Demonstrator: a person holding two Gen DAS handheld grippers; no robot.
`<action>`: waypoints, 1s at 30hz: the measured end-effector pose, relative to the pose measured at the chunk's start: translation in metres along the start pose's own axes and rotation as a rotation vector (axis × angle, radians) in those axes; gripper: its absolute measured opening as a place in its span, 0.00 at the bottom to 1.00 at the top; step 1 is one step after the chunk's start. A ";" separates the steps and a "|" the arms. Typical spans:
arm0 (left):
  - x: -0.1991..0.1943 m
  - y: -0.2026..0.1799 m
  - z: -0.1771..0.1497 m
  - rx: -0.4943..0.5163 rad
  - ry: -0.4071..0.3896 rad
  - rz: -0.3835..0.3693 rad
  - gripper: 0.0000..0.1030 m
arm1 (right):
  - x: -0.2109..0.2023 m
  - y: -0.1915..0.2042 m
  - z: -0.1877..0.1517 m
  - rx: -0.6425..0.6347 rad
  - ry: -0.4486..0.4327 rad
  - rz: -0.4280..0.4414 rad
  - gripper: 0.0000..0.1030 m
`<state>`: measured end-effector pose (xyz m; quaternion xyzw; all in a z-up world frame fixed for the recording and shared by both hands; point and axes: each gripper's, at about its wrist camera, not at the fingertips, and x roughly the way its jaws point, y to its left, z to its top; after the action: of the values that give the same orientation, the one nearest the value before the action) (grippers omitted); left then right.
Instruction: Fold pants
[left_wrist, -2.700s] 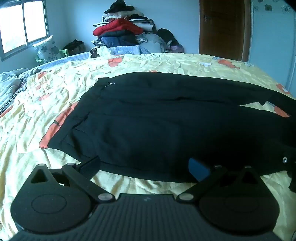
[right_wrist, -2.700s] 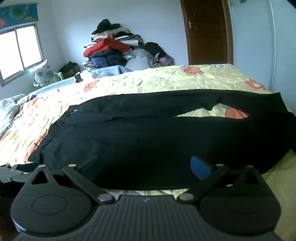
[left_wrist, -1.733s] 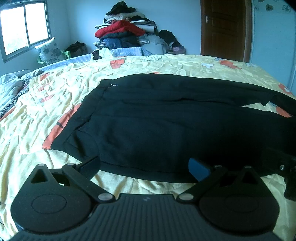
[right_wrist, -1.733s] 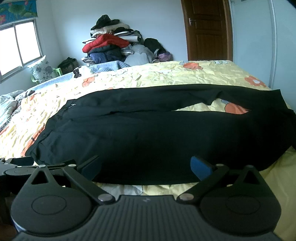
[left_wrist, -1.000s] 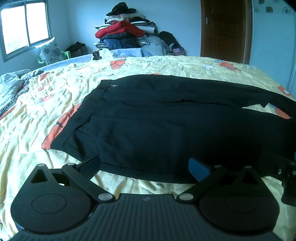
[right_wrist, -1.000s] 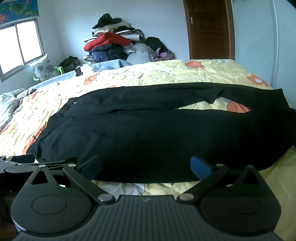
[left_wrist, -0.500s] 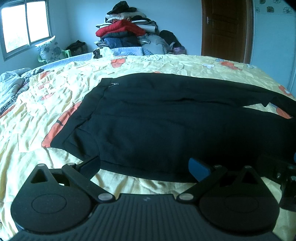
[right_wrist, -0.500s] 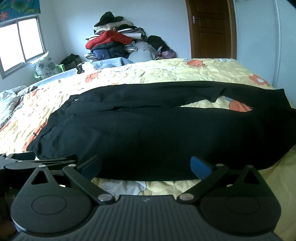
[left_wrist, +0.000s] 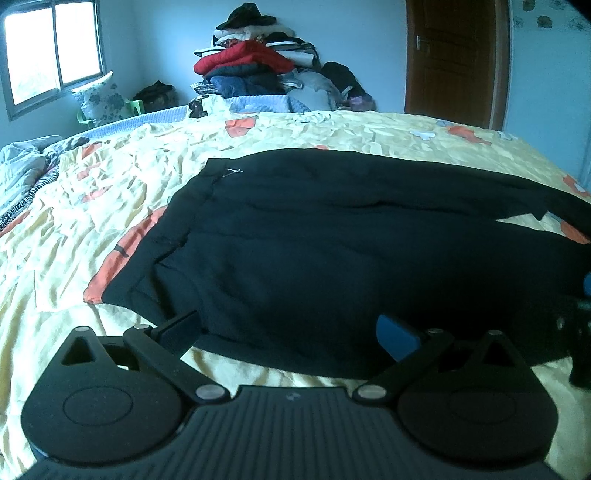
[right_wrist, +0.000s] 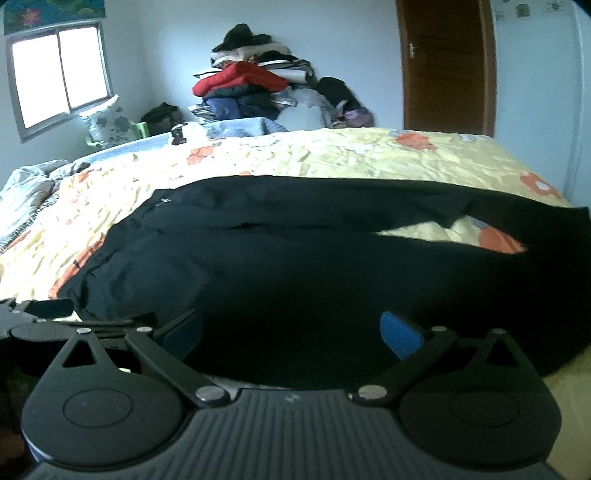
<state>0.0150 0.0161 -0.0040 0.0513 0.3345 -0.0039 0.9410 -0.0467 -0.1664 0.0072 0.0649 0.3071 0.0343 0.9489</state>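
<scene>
Black pants (left_wrist: 351, 240) lie flat across the yellow flowered bedspread (left_wrist: 110, 192), waistband to the left and both legs running right, with a gap of sheet between the legs (right_wrist: 461, 232). My left gripper (left_wrist: 288, 332) is open and empty, hovering at the near edge of the pants by the waist end. My right gripper (right_wrist: 291, 332) is open and empty over the near leg (right_wrist: 332, 280). The left gripper shows at the left edge of the right wrist view (right_wrist: 40, 314); the right gripper shows at the right edge of the left wrist view (left_wrist: 576, 325).
A tall pile of clothes (left_wrist: 255, 70) stands behind the far side of the bed. A window (left_wrist: 51, 48) is at the left, a brown door (left_wrist: 454, 59) at the back right. Crumpled bedding (left_wrist: 26, 173) lies at the far left.
Both grippers have crept lower and closer to the near edge of the pants. The pants have not moved and both grippers have stayed open.
</scene>
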 end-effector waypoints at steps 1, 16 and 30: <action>0.001 0.002 0.002 -0.003 -0.003 0.003 1.00 | 0.004 0.001 0.005 -0.026 -0.007 0.005 1.00; 0.035 0.074 0.051 -0.168 -0.026 0.099 1.00 | 0.140 0.020 0.138 -0.384 -0.050 0.301 1.00; 0.079 0.095 0.083 -0.148 0.005 0.135 1.00 | 0.329 0.020 0.208 -0.484 0.252 0.444 0.80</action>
<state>0.1329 0.1049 0.0190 0.0043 0.3322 0.0844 0.9394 0.3410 -0.1333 -0.0134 -0.1017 0.3832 0.3193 0.8607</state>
